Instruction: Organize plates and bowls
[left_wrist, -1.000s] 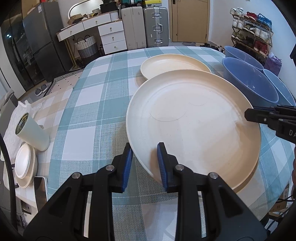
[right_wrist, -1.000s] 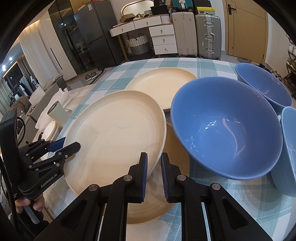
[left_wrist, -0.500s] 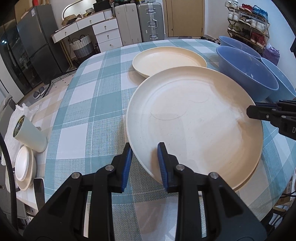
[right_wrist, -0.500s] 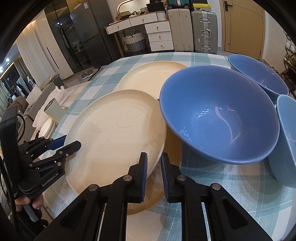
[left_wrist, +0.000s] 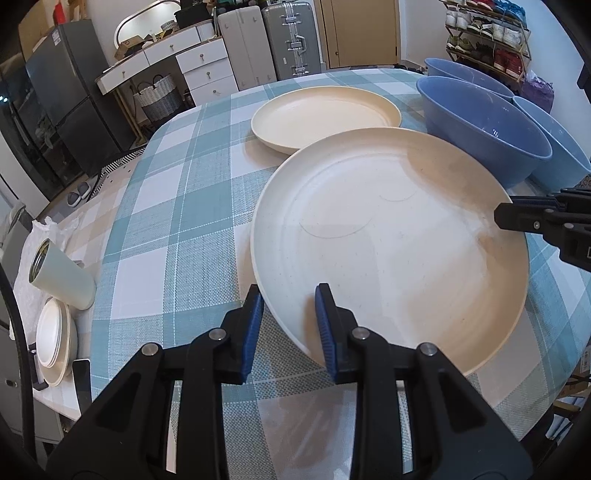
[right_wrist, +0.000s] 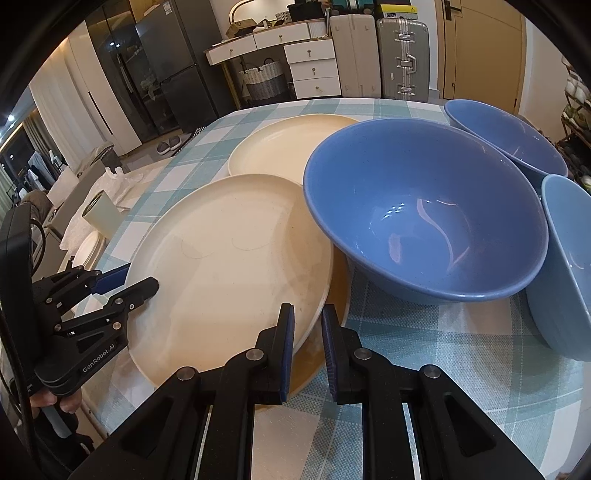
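A large cream plate (left_wrist: 388, 251) is held off the checked tablecloth (left_wrist: 177, 206) by both grippers. My left gripper (left_wrist: 288, 306) is shut on its near-left rim, one pad under it and one on its inner face. My right gripper (right_wrist: 306, 328) is shut on the opposite rim and shows in the left wrist view as black fingers (left_wrist: 502, 212). In the right wrist view a darker tan plate (right_wrist: 338, 291) lies beneath the lifted one. A second cream plate (left_wrist: 325, 118) rests further back. A deep blue bowl (right_wrist: 424, 221) stands close beside the held plate's right rim.
Two more blue bowls (right_wrist: 506, 140) (right_wrist: 569, 266) crowd the table's right side. Off the left edge, a pale cup (left_wrist: 59, 277) lies on its side above a small stack of plates (left_wrist: 55, 339). Suitcases and drawers stand beyond the table.
The left gripper has drifted slightly and rolled, still on the plate's rim. The far plate and bowls now sit lower and nearer in its view. The right gripper has hardly moved.
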